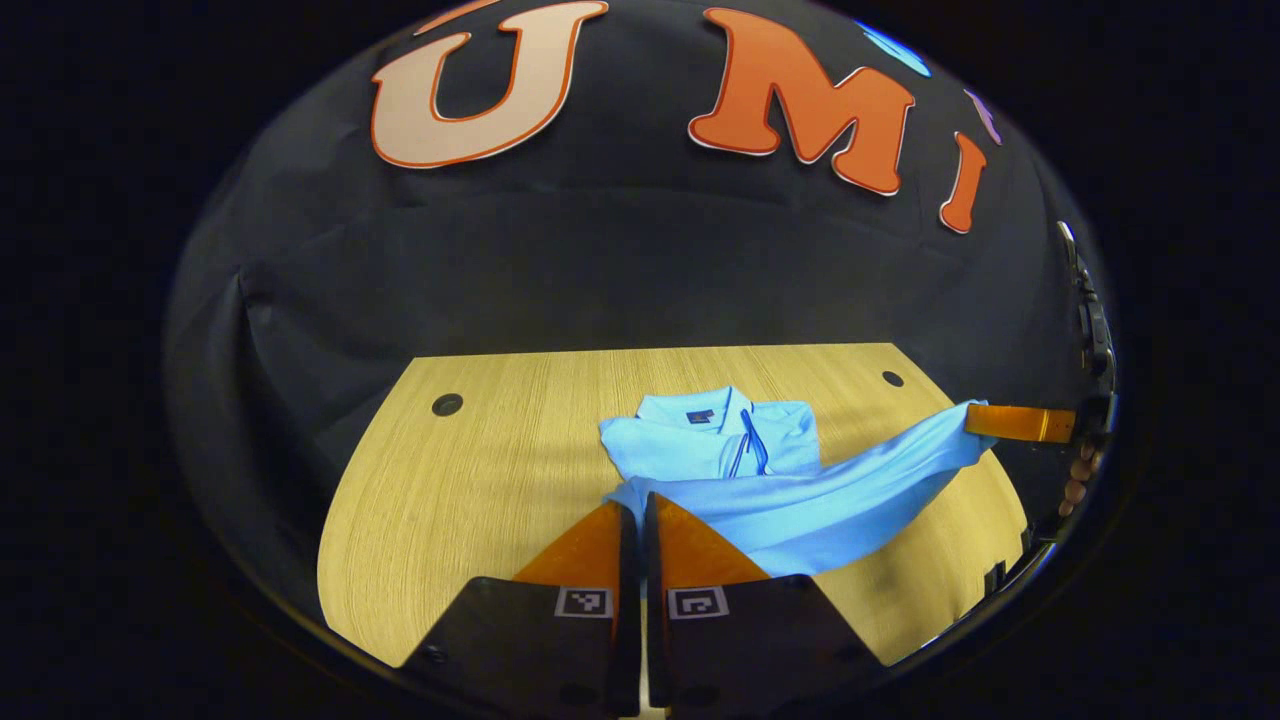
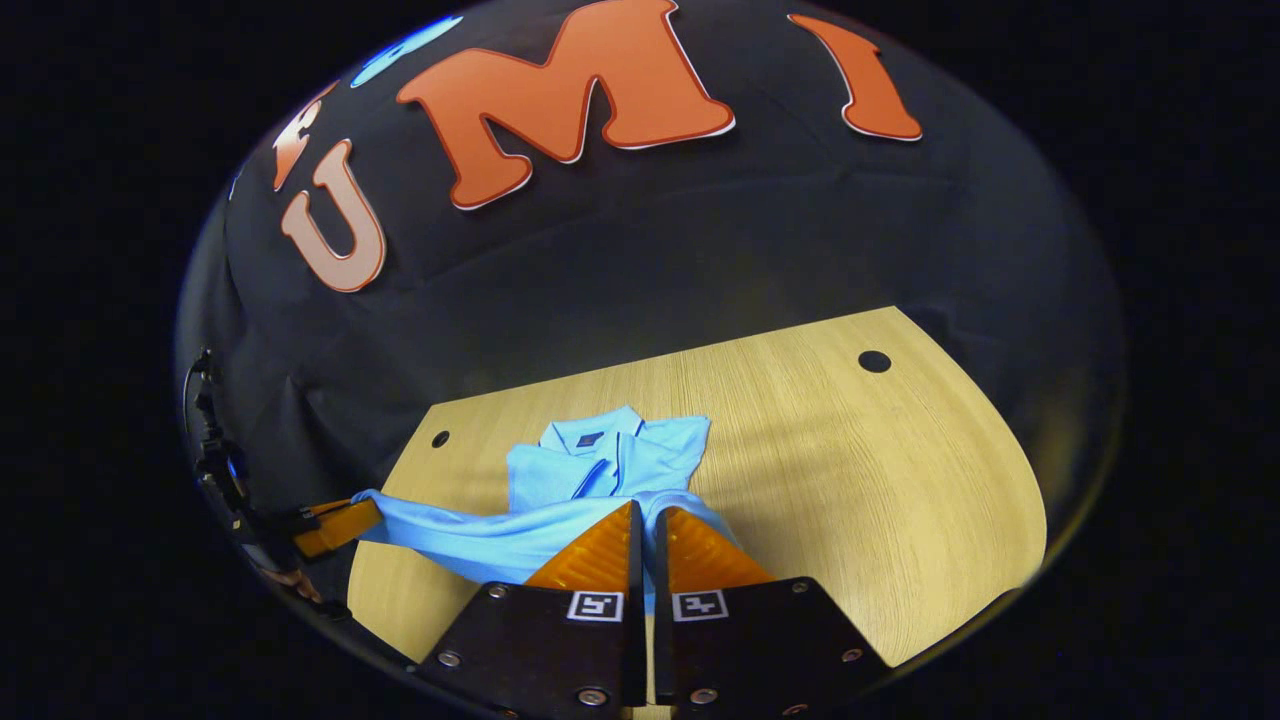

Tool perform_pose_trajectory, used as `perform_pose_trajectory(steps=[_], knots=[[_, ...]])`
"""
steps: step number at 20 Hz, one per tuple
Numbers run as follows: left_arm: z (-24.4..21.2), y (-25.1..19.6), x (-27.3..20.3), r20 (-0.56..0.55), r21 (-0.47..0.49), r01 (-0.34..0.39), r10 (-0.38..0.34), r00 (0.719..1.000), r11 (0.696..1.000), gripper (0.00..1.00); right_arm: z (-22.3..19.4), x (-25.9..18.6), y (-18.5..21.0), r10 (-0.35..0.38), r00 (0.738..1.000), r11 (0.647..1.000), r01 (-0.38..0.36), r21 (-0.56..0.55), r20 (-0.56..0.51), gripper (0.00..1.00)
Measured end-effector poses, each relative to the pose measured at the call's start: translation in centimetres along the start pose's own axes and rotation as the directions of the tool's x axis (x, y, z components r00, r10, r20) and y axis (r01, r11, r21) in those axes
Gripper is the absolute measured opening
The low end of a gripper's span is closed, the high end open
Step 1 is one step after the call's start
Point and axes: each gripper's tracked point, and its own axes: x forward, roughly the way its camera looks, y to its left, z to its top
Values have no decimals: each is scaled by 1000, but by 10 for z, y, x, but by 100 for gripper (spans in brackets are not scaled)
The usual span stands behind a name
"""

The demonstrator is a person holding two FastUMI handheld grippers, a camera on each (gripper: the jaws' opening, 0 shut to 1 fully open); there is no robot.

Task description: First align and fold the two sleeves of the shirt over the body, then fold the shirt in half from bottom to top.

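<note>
**Both claws lifting the shirt's bottom edge**

We are holding a light blue short-sleeved polo shirt [image 1: 735,450] by its lower hem, one claw at each corner, above a pale wood-grain surface [image 1: 480,480]. In the left gripper view, our left claw [image 1: 640,505] is clenched, its two fingers [image 1: 590,550] pressed together with the blue fabric pinched at their tips. From there the hem is stretching as a raised band across to our right claw [image 1: 975,420], seen at the right edge, where a hand [image 1: 1078,480] is gripping the tool; its fingers are closed on the far corner of the cloth.

In the right gripper view, our right claw [image 2: 645,510] is likewise clamped on the hem, the fabric of the shirt [image 2: 600,460] emerging at its tips. The band is running leftward to the left claw [image 2: 355,520], which is gripping the other corner near the surface's [image 2: 850,480] edge.

The collar end of the shirt is lying flat on the surface, placket facing up, with the sleeves folded in over the body. Dark round holes [image 1: 447,404] are sitting near the surface's far corners.
</note>
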Motion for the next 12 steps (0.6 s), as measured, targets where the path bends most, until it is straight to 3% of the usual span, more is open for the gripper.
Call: perform_pose_trajectory(steps=[6,12], knots=[[47,14,68,34,18,25,-25,999,1000,6,40,57,6,-26,1000,1000,26,-4,14,4],[63,24,148,51,155,-4,-4,999,988,6,66,123,-1,-65,998,998,65,-6,-2,4]])
